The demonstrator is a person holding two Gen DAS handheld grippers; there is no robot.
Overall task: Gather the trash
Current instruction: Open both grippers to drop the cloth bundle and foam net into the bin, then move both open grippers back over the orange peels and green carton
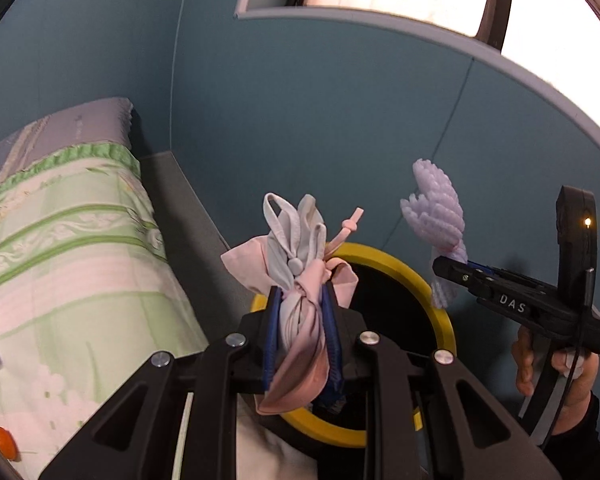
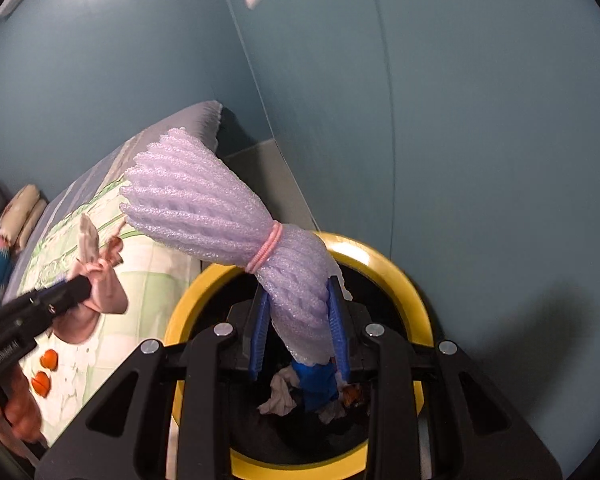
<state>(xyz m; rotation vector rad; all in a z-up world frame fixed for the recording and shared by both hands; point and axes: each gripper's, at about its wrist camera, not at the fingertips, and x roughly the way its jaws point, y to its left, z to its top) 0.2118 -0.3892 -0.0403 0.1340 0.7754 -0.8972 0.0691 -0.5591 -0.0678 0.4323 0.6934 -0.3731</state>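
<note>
Clamped between blue pads right at the lens: left gripper (image 1: 300, 320) pinching a knotted pink and grey cloth bundle (image 1: 300, 276), right gripper (image 2: 300, 320) pinching a lilac foam fruit net (image 2: 219, 208) cinched by a pink hair band (image 2: 265, 249). Both loads held over or just at the yellow-rimmed bin (image 2: 404, 276), beside a bed with a green floral sheet (image 1: 79, 232) and a blue wall behind

Step in hand, by judgement: the drop. Both pieces already lifted and carried to the bin mouth; release still to come

Next move likely calls for: centring each load over the dark opening, then spreading the jaws, one gripper at a time so the two bundles don't snag each other. Foam net light and springy, may cling to a pad or catch the rim; cloth may drape over the edge

Hard to make out: bin's near rim hidden behind gripper bodies; contents only partly seen, some white crumpled paper and blue scraps. Orange bits (image 2: 43, 372) on the sheet, possibly peel, too small to name. Left edge of bed cut off
</note>
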